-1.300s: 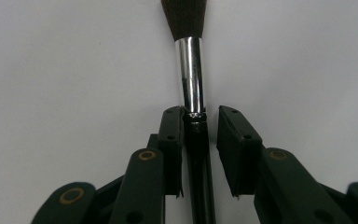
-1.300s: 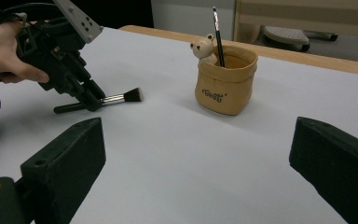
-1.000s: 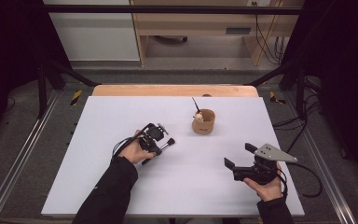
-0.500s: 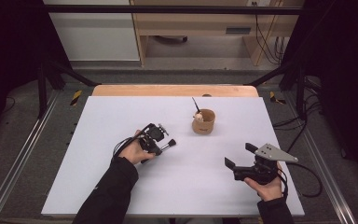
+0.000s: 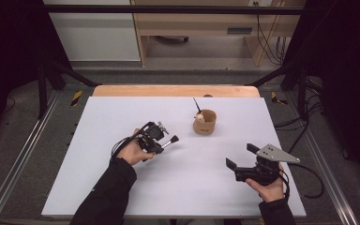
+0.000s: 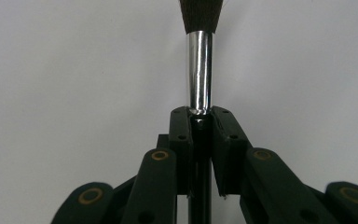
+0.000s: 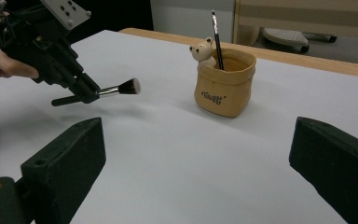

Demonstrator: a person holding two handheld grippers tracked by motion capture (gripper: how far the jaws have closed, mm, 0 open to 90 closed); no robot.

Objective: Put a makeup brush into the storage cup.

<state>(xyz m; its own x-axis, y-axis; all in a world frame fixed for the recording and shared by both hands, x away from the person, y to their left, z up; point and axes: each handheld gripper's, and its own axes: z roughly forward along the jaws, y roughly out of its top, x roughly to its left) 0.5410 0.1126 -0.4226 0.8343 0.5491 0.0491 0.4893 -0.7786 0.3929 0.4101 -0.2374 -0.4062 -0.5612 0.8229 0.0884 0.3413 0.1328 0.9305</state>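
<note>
My left gripper (image 5: 163, 142) is shut on a makeup brush (image 5: 172, 139) with a silver ferrule and dark bristles, held level just above the white table (image 5: 122, 112). In the left gripper view the jaws clamp the brush (image 6: 199, 70) where the black handle meets the ferrule, left gripper (image 6: 200, 116). The right gripper view shows the left gripper (image 7: 85, 91) holding the brush (image 7: 121, 87) out toward a tan holder (image 7: 223, 84). That holder (image 5: 205, 123) carries a small bear figure and a thin dark brush (image 7: 216, 39). My right gripper (image 5: 241, 156) rests open at the near right, right gripper (image 7: 199, 140) with nothing between its jaws.
A wooden strip (image 5: 176, 90) edges the table's far side. Black frame rails run along both sides, and cables (image 5: 304, 117) lie on the floor at the right. Beyond the table stands a wooden bench.
The left gripper has shifted only slightly with the brush still clamped in it. The right hand has kept still.
</note>
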